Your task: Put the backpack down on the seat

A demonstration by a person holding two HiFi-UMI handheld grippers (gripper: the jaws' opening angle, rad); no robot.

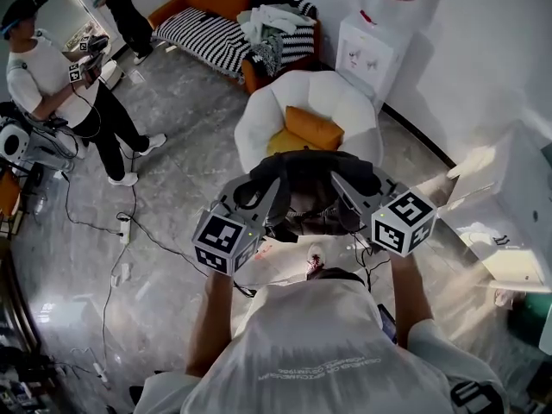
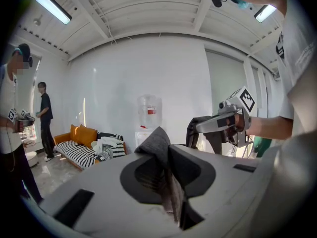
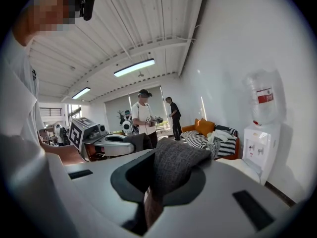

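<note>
Before the armchair [image 1: 259,115] — both arms outstretched, hand-held grippers [image 1: 272,186] [image 1: 339,181] clamping backpack [image 1: 307,166].

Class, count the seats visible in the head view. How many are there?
2. A white armchair stands just beyond the held backpack; a striped sofa stands farther back, at top left. Others may be hidden.

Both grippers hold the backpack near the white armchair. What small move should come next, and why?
Probably carry the backpack a little forward, over the white armchair. The left gripper and the right gripper both have their fingers shut on its grey fabric. It seems to hang at the chair's near edge, short of the seat where an orange cushion lies. Lowering now might miss the seat.
</note>
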